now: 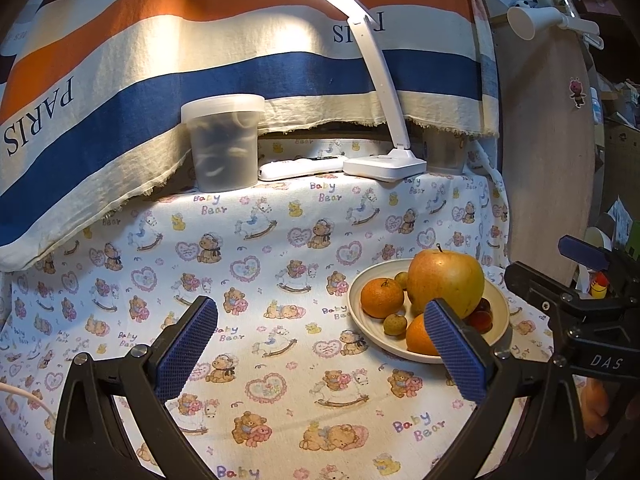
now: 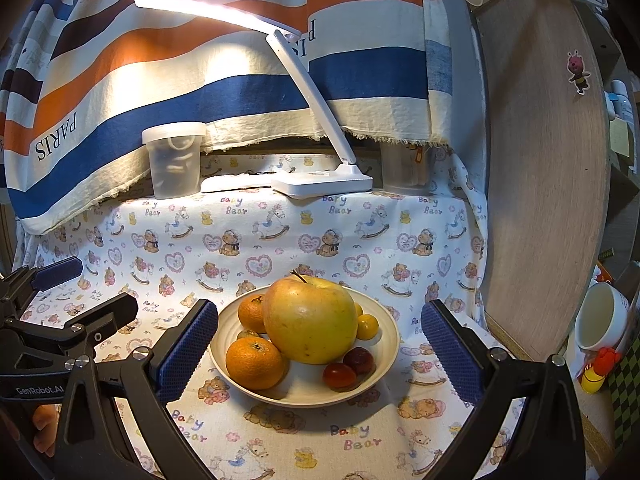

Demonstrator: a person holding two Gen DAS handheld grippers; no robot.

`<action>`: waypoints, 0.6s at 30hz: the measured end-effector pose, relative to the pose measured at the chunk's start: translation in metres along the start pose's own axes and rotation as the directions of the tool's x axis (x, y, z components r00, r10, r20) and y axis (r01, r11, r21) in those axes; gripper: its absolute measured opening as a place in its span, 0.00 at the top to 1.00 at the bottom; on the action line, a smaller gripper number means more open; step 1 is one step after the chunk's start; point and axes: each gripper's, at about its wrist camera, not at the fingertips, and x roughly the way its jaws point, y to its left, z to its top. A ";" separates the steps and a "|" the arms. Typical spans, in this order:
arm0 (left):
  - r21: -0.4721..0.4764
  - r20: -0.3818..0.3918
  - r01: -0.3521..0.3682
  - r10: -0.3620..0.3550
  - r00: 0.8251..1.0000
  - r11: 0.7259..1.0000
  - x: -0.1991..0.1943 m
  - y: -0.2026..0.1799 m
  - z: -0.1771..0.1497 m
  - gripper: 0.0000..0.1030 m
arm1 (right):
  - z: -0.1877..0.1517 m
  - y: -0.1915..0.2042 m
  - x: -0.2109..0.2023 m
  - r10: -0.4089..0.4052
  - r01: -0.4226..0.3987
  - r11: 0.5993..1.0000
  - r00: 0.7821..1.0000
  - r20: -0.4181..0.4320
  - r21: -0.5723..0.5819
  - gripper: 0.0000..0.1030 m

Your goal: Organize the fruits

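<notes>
2 small fruits (image 2: 248, 335) sit half-hidden behind apple (image 2: 310, 320).

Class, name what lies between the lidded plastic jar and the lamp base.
A white remote lies between jar and lamp base, shown in both views.

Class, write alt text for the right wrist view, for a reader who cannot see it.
A cream plate holding a large yellow apple, two oranges and smaller fruits sits on a teddy-bear tablecloth, framed by the open right gripper. The left gripper, also open, shows at the left edge; a lit desk lamp stands behind.
</notes>
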 end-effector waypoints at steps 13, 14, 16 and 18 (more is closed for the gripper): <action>0.000 0.002 -0.001 0.001 1.000 1.000 0.000 0.001 0.000 0.00 | 0.000 0.000 0.000 0.000 0.000 1.000 1.000 0.000 0.000 0.01; 0.000 0.001 -0.001 0.001 1.000 1.000 0.000 0.001 0.000 0.00 | 0.000 0.000 0.000 0.001 -0.001 1.000 1.000 0.000 0.000 0.01; -0.001 0.000 -0.002 0.002 1.000 1.000 0.000 0.001 0.000 0.00 | 0.000 0.000 0.000 0.000 0.000 1.000 1.000 0.000 0.000 0.01; -0.001 -0.001 -0.003 0.003 1.000 1.000 0.000 0.001 0.000 0.00 | 0.000 0.000 0.001 0.001 -0.001 1.000 1.000 -0.001 0.000 0.01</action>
